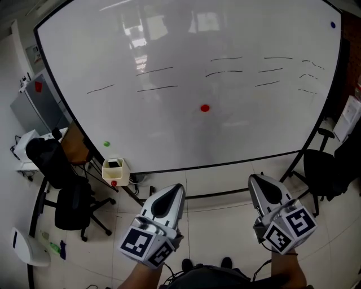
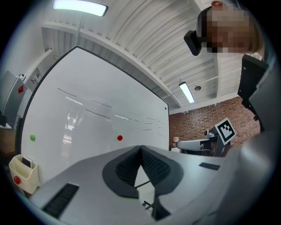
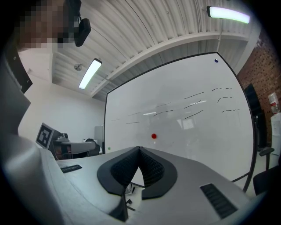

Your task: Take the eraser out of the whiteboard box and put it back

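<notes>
Left gripper (image 1: pixel 176 189) and right gripper (image 1: pixel 254 180), both closed and empty, face the whiteboard (image 1: pixel 186 130); the eraser (image 1: pixel 114 164) apparently sits untaken in its box (image 1: pixel 122 174).

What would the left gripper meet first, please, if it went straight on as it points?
The left gripper would likely meet the bare whiteboard near the red magnet; the way looks free, though depth is unclear.

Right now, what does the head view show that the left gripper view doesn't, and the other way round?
Only the head view: the black office chair and the tiled floor. Only the left gripper view: the ceiling light and brick wall. Both: the whiteboard, its red magnet, and the whiteboard box holding the eraser.
</notes>
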